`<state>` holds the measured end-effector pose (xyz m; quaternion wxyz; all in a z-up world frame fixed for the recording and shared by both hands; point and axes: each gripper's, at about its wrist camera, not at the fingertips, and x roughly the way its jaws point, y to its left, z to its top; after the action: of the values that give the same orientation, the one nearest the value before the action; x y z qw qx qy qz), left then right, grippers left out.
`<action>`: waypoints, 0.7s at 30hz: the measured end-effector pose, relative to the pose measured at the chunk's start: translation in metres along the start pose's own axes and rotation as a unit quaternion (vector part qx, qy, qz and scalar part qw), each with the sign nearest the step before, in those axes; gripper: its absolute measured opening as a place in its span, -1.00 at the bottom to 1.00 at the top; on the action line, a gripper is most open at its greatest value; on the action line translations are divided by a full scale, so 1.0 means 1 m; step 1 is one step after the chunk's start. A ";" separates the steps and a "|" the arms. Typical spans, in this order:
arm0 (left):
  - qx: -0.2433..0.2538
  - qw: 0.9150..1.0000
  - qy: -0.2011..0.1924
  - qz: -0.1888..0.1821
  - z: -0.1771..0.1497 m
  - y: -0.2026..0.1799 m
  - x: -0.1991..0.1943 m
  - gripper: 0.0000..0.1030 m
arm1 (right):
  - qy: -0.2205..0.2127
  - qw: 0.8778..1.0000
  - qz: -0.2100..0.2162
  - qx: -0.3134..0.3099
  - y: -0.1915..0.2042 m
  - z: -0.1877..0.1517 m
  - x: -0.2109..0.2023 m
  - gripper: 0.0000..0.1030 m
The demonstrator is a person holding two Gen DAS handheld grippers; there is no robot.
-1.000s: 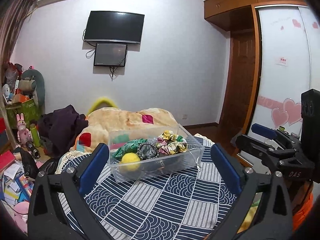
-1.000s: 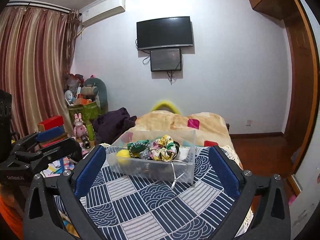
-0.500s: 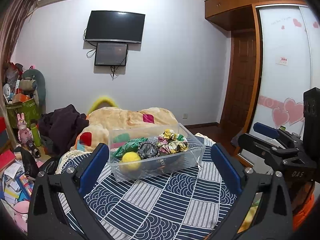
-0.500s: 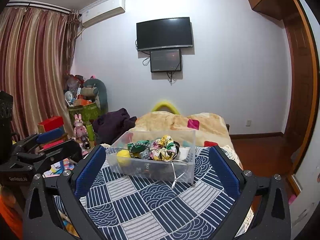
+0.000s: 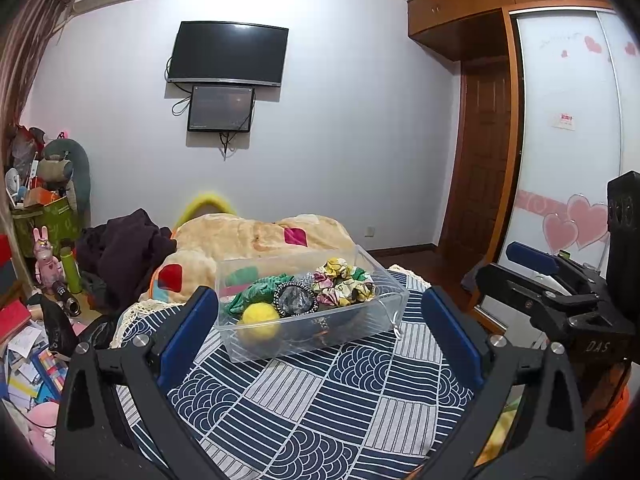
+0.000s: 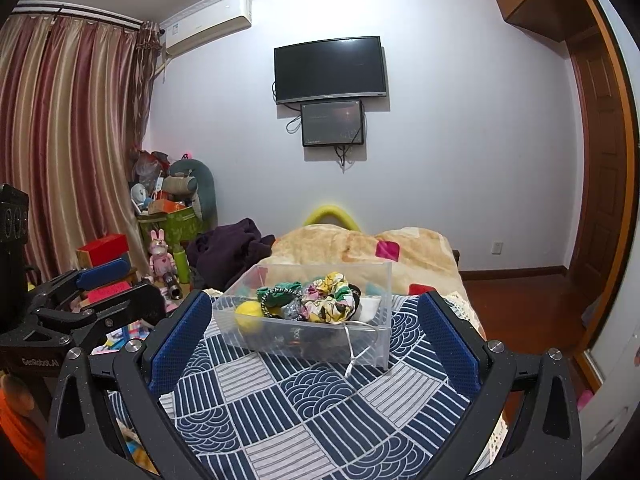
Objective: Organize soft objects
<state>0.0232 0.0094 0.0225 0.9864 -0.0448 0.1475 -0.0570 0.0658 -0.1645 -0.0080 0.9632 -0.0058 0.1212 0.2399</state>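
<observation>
A clear plastic bin (image 5: 360,336) stands on the blue-and-white patterned cloth (image 5: 320,408); it also shows in the right wrist view (image 6: 376,344). Inside lie a yellow ball (image 5: 260,316), a green scrunchie (image 5: 260,290), a grey scrunchie with a dark rim (image 5: 296,300) and floral scrunchies (image 5: 344,286). The ball (image 6: 248,312) and the floral scrunchies (image 6: 328,302) show in the right wrist view too. My left gripper (image 5: 320,316) is open and empty, held back from the bin. My right gripper (image 6: 316,320) is open and empty, also short of the bin.
A beige blanket (image 5: 260,240) and dark clothes (image 5: 124,248) lie behind the bin. Clutter, boxes and toys (image 6: 160,240) fill the left floor and corner. A wardrobe with sliding doors (image 5: 568,152) stands at the right. The other gripper shows at each view's side (image 5: 560,296).
</observation>
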 end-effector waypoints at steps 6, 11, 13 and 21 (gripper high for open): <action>-0.001 1.000 0.001 0.001 0.000 -0.001 0.000 1.00 | 0.001 1.000 0.002 -0.001 0.001 0.001 0.000 0.99; 0.000 1.000 0.002 0.002 -0.001 -0.002 0.001 1.00 | 0.001 1.000 0.001 -0.001 0.001 0.001 0.000 1.00; 0.000 1.000 0.001 0.001 -0.001 -0.002 0.001 1.00 | 0.002 1.000 0.002 -0.001 0.001 0.002 0.000 1.00; 0.000 1.000 0.001 -0.002 -0.002 0.000 0.002 1.00 | 0.001 1.000 0.002 -0.001 0.001 0.001 0.000 1.00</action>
<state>0.0243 0.0090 0.0205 0.9861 -0.0454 0.1484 -0.0588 0.0655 -0.1638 -0.0073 0.9626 -0.0068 0.1224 0.2417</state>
